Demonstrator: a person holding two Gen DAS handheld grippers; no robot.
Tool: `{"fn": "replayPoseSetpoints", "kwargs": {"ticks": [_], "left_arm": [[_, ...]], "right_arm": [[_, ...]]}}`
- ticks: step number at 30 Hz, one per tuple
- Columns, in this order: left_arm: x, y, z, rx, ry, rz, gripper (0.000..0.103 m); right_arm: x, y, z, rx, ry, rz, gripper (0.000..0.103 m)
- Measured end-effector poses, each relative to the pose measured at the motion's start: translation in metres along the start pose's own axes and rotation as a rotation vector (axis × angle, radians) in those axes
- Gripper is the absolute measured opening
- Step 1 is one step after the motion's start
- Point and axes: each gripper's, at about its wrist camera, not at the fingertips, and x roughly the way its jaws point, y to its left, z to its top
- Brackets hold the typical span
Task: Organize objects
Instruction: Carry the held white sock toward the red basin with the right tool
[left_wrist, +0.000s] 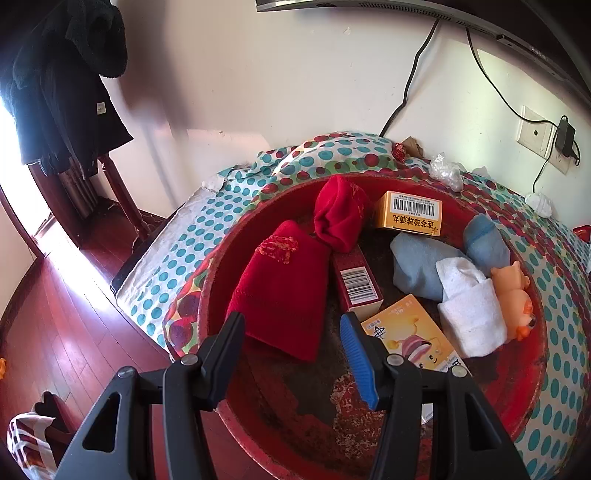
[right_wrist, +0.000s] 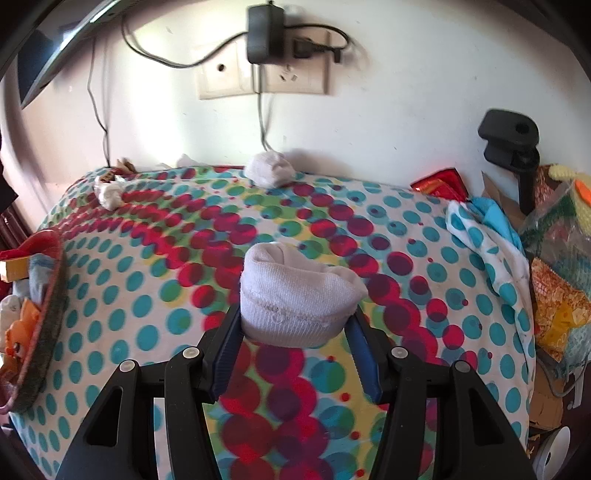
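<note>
right gripper: jaws clamped on rolled white sock
left gripper: jaws part-open, empty, over red basket
risk: shallow tip grip; sock may slip out short of basket

Black grippers — blue ribbed pads, silver screws.

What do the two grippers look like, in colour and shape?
Both look alike. The left gripper has black plastic fingers with triangular cut-outs near the base, round silver pivot pins, and ribbed blue pads on the inner faces. The right gripper has the same black frame, silver pins and blue pads. No cables, markings or sleeves show.
</note>
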Motion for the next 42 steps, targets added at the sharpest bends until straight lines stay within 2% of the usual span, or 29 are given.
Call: {"fn": "replayPoseSetpoints", "kwargs": {"ticks": [8, 19, 42], "left_arm": [[-0.002, -0.003, 0.000, 0.005, -0.001, -0.011, 0.055], [0.000, 0.003, 0.000, -0.019, 0.000, -0.007, 0.055], [0.004, 0.014, -0.002, -0.060, 0.013, -0.021, 0.055]], "right_arm": [[-0.012, 0.040, 0.009, -0.049, -0.027, 0.036, 0.052], [-0.025, 0.068, 0.023, -0.077, -0.051, 0.057, 0.052], [-0.047, 0.157, 0.032, -0.191, -0.062, 0.154, 0.053]]}}
